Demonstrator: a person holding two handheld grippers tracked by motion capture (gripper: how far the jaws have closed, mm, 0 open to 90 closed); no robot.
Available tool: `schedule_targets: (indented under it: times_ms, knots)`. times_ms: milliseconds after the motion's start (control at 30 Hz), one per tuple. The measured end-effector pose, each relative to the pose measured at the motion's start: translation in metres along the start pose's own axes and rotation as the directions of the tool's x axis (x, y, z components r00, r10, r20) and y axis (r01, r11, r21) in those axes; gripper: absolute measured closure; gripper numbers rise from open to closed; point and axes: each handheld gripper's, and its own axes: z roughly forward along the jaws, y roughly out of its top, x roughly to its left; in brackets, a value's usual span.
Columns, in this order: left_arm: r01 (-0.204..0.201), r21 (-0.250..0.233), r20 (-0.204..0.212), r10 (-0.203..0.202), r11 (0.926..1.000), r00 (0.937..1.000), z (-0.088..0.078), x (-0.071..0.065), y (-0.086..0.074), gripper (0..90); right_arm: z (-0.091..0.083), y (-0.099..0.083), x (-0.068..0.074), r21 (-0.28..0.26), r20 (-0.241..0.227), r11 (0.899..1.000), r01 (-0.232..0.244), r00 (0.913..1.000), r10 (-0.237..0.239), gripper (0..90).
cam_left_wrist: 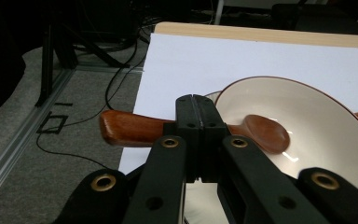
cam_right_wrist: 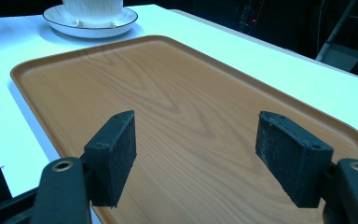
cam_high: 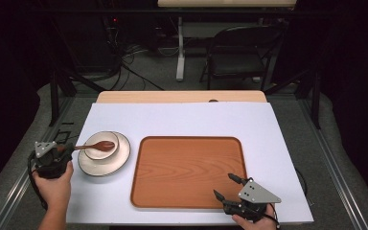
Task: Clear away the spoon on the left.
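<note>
A brown wooden spoon (cam_high: pixel 96 145) (cam_left_wrist: pixel 135 128) lies with its scoop in a cream bowl (cam_high: pixel 101 143) (cam_left_wrist: pixel 317 121) that stands on a dark-rimmed saucer (cam_high: pixel 117 160) (cam_right_wrist: pixel 65 24). My left gripper (cam_high: pixel 63 149) (cam_left_wrist: pixel 198 122) is shut on the spoon's handle at the table's left edge. The handle end sticks out past the jaws. My right gripper (cam_high: pixel 225 186) (cam_right_wrist: pixel 196 154) stands open over the near right corner of the wooden tray (cam_high: pixel 187 167) (cam_right_wrist: pixel 177 102), with nothing between its pads.
A white mat (cam_high: pixel 187 120) covers the wooden table. The tray is bare. A folding chair (cam_high: pixel 239 52), a desk leg and cables stand on the floor beyond the far edge. Metal rails run along both sides of the table.
</note>
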Motion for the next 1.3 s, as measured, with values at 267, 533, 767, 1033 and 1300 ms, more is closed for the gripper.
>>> schedule_targets:
  times_ms: [267, 533, 767, 1033, 1300]
  knots:
    - [0.016, -0.004, 0.002, -0.016, 0.9999, 0.9999, 0.004, 0.004, 0.003, 90.0, 0.000, 0.000, 0.000, 0.002, -0.003, 1.000, -0.003, 1.0000, 0.003, 28.9]
    - [0.038, -0.007, 0.010, -0.038, 0.9993, 0.9992, 0.002, 0.006, 0.006, 87.6, 0.000, 0.000, 0.000, 0.002, -0.003, 1.000, -0.004, 1.0000, 0.004, 29.0]
    - [0.060, -0.026, 0.019, -0.059, 0.9979, 0.9981, -0.006, 0.008, 0.012, 75.1, 0.000, 0.000, 0.000, 0.002, -0.003, 1.000, -0.002, 1.0000, 0.002, 28.9]
    - [0.094, -0.035, 0.042, -0.093, 0.9949, 0.9948, -0.017, 0.011, 0.019, 58.7, 0.000, 0.000, 0.001, 0.003, -0.003, 1.000, -0.002, 1.0000, 0.002, 29.0]
    - [0.117, -0.047, 0.026, -0.116, 0.9920, 0.9930, -0.027, 0.015, 0.021, 44.3, 0.000, 0.000, 0.000, 0.002, -0.002, 1.000, -0.003, 1.0000, 0.003, 29.0]
